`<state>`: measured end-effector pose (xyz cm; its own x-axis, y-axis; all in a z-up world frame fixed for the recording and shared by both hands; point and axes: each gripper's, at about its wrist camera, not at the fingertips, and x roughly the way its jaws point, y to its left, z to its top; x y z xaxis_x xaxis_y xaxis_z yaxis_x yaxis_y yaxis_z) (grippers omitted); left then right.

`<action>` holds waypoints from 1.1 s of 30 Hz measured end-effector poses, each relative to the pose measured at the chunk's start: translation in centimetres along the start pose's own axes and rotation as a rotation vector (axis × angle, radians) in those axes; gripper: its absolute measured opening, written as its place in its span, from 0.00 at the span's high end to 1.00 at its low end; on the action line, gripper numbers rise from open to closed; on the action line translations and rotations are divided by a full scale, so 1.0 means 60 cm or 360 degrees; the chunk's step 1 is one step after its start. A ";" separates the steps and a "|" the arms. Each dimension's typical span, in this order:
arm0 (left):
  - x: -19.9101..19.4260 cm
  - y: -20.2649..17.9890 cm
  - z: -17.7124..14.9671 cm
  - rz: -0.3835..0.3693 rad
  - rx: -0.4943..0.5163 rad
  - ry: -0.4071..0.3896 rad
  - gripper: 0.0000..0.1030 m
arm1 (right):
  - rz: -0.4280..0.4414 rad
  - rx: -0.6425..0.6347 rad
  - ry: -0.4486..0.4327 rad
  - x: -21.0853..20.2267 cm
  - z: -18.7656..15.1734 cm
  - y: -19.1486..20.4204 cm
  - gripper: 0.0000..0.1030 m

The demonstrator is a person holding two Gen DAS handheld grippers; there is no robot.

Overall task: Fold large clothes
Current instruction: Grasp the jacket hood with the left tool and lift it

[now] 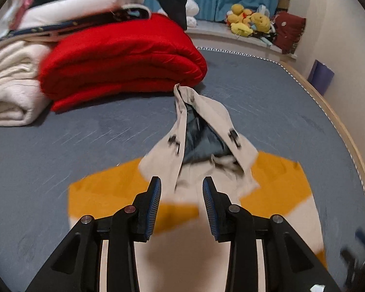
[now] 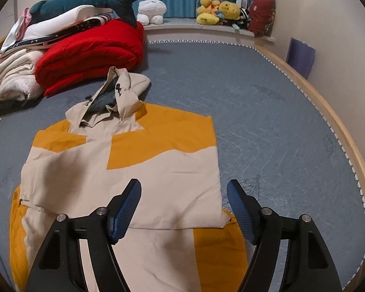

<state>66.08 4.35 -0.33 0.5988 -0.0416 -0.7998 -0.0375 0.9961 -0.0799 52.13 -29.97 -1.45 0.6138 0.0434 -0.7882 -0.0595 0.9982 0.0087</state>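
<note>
A beige and orange hooded jacket (image 2: 138, 170) lies flat on the blue-grey mattress (image 2: 267, 121), partly folded, hood (image 2: 119, 92) pointing toward the far bedding. My right gripper (image 2: 183, 189) is open and empty, hovering over the jacket's near right edge. In the left wrist view the jacket (image 1: 182, 243) lies below my left gripper (image 1: 182, 188), which is open and empty just short of the hood (image 1: 202, 131). That view is blurred by motion.
A folded red quilt (image 2: 90, 53), white blankets (image 2: 14, 77) and a plush shark (image 2: 90, 0) are stacked at the far left. Plush toys (image 2: 219, 12) and a dark red cushion (image 2: 261, 14) sit on the far ledge. A wooden bed rim (image 2: 348, 146) runs along the right.
</note>
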 end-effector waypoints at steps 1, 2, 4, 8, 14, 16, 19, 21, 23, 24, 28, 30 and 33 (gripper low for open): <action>0.022 0.004 0.018 -0.0006 -0.0017 0.0014 0.68 | -0.0001 0.0006 0.0001 0.001 0.000 0.001 0.29; 0.051 0.007 0.042 -0.0018 -0.0030 0.0033 0.68 | -0.0006 0.0006 -0.0007 0.003 0.001 0.002 0.29; 0.099 0.010 0.079 -0.0027 -0.0047 0.0062 0.68 | -0.0027 -0.0012 -0.0005 0.009 0.003 0.006 0.29; 0.191 0.020 0.139 -0.0095 -0.0137 0.0127 0.68 | -0.0023 -0.0009 0.0030 0.026 0.005 0.006 0.29; 0.291 0.027 0.205 -0.0073 -0.0253 0.0153 0.68 | -0.0013 0.0028 0.0083 0.053 0.003 0.003 0.29; 0.320 0.028 0.218 -0.0058 -0.0277 0.0162 0.68 | 0.0000 0.0027 0.0096 0.061 0.002 0.005 0.29; 0.358 0.024 0.237 0.0015 -0.0265 0.0188 0.68 | -0.0011 0.0000 0.0106 0.074 0.000 0.008 0.29; 0.378 0.023 0.249 0.0041 -0.0261 0.0181 0.68 | -0.0035 0.0016 0.0133 0.088 -0.001 0.003 0.29; 0.394 0.024 0.255 0.0054 -0.0279 0.0199 0.68 | -0.0014 0.0063 0.0160 0.097 -0.001 -0.003 0.30; 0.403 0.025 0.257 0.0049 -0.0286 0.0211 0.68 | -0.0006 0.0075 0.0165 0.100 -0.001 -0.005 0.30; 0.421 0.018 0.254 0.0117 -0.0178 0.0243 0.76 | -0.0017 0.0072 0.0172 0.108 0.001 -0.002 0.30; 0.416 0.014 0.249 0.0124 -0.0122 0.0262 0.95 | 0.0007 0.0104 0.0190 0.111 0.000 -0.003 0.30; 0.370 0.005 0.249 0.0083 -0.0055 0.0190 0.99 | 0.0020 0.0104 0.0190 0.108 0.001 -0.001 0.32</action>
<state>91.33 4.89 -9.23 0.4959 -0.0005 -0.8684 -0.0951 0.9939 -0.0549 56.15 -29.74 -6.55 0.5148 0.0546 -0.8555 -0.0128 0.9983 0.0561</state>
